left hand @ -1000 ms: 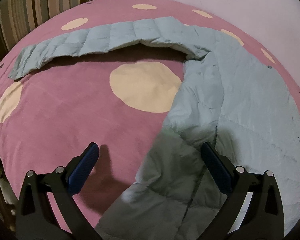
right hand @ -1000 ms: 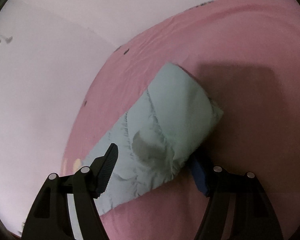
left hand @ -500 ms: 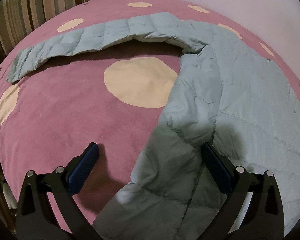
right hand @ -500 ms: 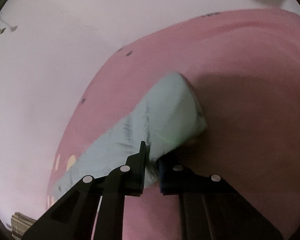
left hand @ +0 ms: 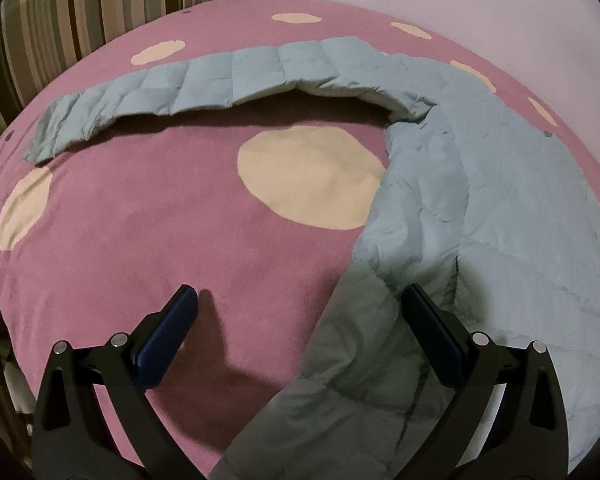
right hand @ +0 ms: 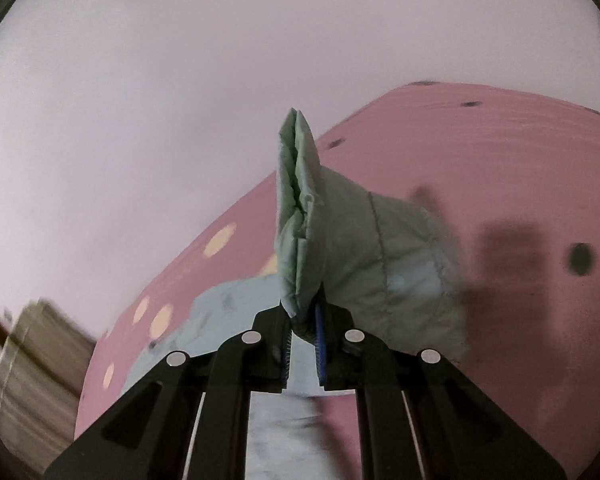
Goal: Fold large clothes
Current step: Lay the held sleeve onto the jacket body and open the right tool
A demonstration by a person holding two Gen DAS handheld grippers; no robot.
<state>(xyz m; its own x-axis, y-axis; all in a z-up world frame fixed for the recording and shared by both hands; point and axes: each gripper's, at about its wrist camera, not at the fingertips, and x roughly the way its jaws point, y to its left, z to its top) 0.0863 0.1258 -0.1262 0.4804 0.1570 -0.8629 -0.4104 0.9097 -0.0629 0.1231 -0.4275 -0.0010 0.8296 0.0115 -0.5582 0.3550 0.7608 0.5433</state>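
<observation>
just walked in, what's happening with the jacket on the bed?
A person with two handheld grippers is folding a light blue puffer jacket spread on a pink polka-dot bedspread. The right gripper is shut on a sleeve cuff and holds it up off the bed. The left gripper is open, low over the jacket's near edge, gripping nothing.

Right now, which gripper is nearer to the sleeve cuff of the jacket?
Right. The right gripper is shut on the sleeve cuff, lifting it off the bedspread. The left gripper is open over the jacket body, holding nothing.
</observation>
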